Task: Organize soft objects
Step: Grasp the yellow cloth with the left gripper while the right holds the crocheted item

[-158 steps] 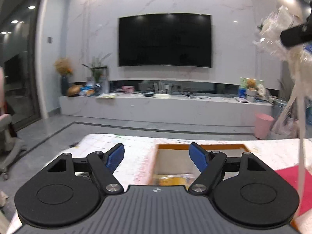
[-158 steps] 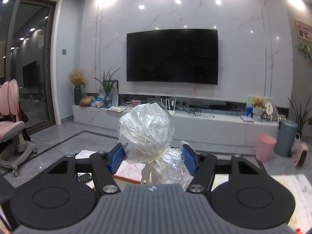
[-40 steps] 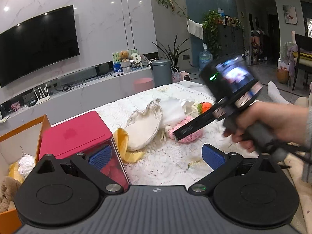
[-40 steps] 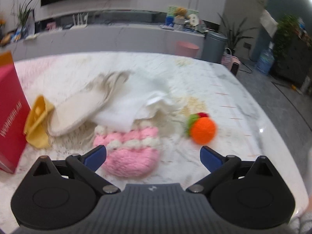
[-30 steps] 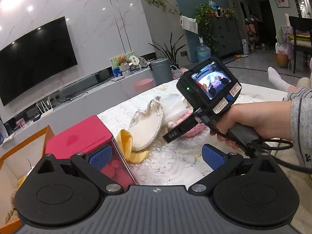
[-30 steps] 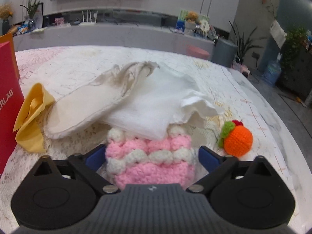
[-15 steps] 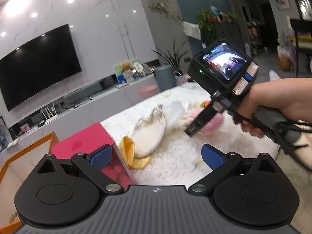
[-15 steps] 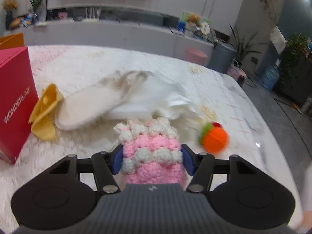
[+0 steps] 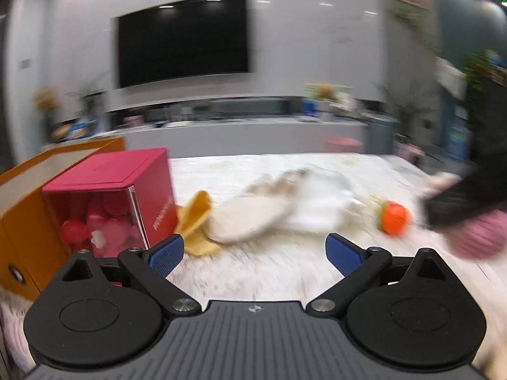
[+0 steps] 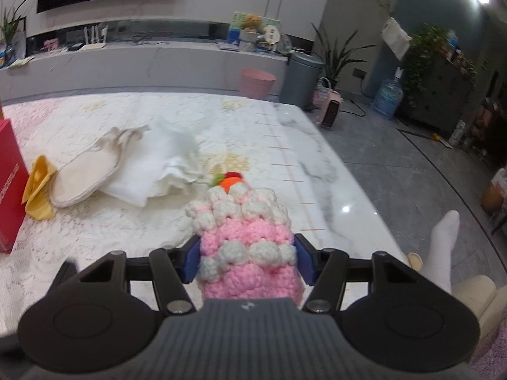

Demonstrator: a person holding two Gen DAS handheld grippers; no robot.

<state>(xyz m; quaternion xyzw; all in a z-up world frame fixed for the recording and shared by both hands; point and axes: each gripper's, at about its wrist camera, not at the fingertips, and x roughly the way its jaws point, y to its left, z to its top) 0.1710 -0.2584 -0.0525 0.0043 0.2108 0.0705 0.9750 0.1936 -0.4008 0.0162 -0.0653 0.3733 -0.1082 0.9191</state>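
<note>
Item: pink crochet piece [image 10: 247, 253], lifted off the bench [image 10: 95, 237], at 6 o'clock of the orange crochet ball [image 10: 233, 181].
Right tool [image 10: 247, 261]: pads just closed onto it, half-open width.
Left tool [image 9: 255, 251]: wide open, empty.
Remaining: white cloth [image 10: 158, 171], beige pouch [image 10: 85, 174], yellow piece [image 10: 38, 186], ball.
Destination: probably orange box [image 9: 28, 190], 9 o'clock.

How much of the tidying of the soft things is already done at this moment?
Little looks finished: the orange box stands at the table's left end, its contents unseen. In hand: the right tongs grip the pink-and-white crocheted piece. Left on the table: the yellow cloth, cream fabric pouch, white towel and orange knitted ball. The left tongs are open, empty.
</note>
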